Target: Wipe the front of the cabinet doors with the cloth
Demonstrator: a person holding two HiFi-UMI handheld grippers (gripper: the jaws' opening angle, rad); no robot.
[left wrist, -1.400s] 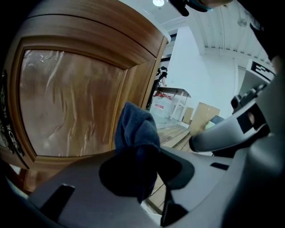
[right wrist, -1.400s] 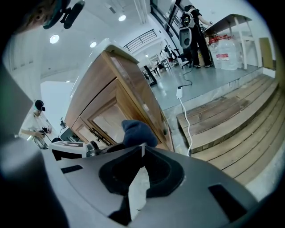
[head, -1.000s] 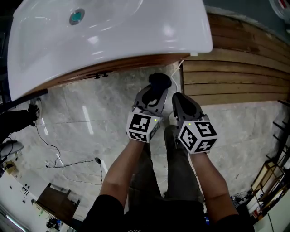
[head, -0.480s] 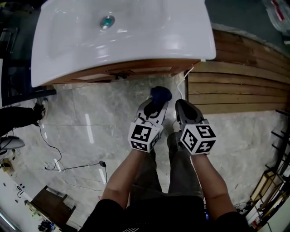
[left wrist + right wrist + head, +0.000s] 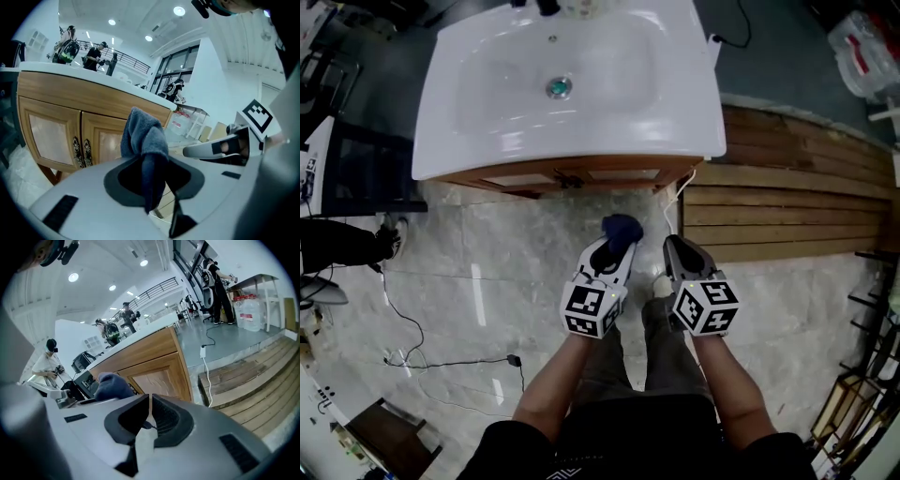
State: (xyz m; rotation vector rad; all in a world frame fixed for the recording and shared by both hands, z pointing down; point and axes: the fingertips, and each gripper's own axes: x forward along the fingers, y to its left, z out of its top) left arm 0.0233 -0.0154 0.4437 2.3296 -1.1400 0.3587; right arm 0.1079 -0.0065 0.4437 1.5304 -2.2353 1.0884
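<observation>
Ahead, left gripper pinches the cloth, level beside the closed right gripper

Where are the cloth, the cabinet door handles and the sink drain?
cloth [image 5: 142, 133], left gripper view, on its bunched upper fold.
cabinet door handles [image 5: 77, 151], left gripper view, on the middle of the left handle.
sink drain [image 5: 560, 88], head view, on the centre of the drain.
</observation>
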